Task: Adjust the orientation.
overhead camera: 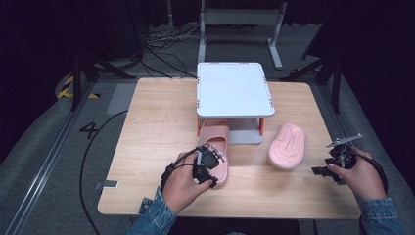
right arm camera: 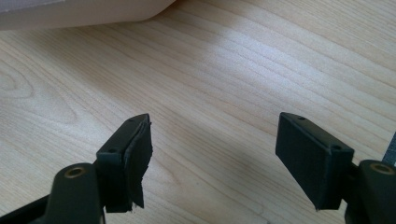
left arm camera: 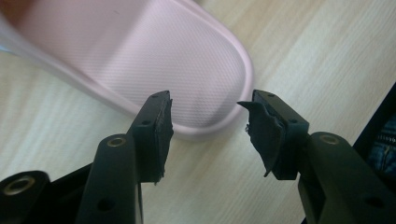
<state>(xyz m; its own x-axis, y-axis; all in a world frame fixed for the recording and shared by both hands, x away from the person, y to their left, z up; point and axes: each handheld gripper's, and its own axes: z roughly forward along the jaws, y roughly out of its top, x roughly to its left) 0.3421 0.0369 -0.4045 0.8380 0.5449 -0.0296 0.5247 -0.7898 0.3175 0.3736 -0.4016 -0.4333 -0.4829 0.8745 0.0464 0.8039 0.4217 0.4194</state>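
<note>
A pink slipper (overhead camera: 215, 134) lies upright at the table's middle, its toe under a white stand. My left gripper (overhead camera: 210, 159) hovers over its heel end. In the left gripper view the jaws (left arm camera: 210, 121) stand open, and the slipper's heel rim (left arm camera: 177, 60) lies just beyond and between the tips without touching the pads. A second pink slipper (overhead camera: 288, 145) lies sole-up to the right. My right gripper (overhead camera: 323, 171) sits right of it near the table's edge, open (right arm camera: 215, 154) over bare wood, with that slipper's edge (right arm camera: 70, 14) at the top left.
A white two-level stand (overhead camera: 234, 88) with orange posts sits at the back middle of the wooden table (overhead camera: 156, 122). Cables trail from both grippers. Dark floor, stands and loose cables surround the table.
</note>
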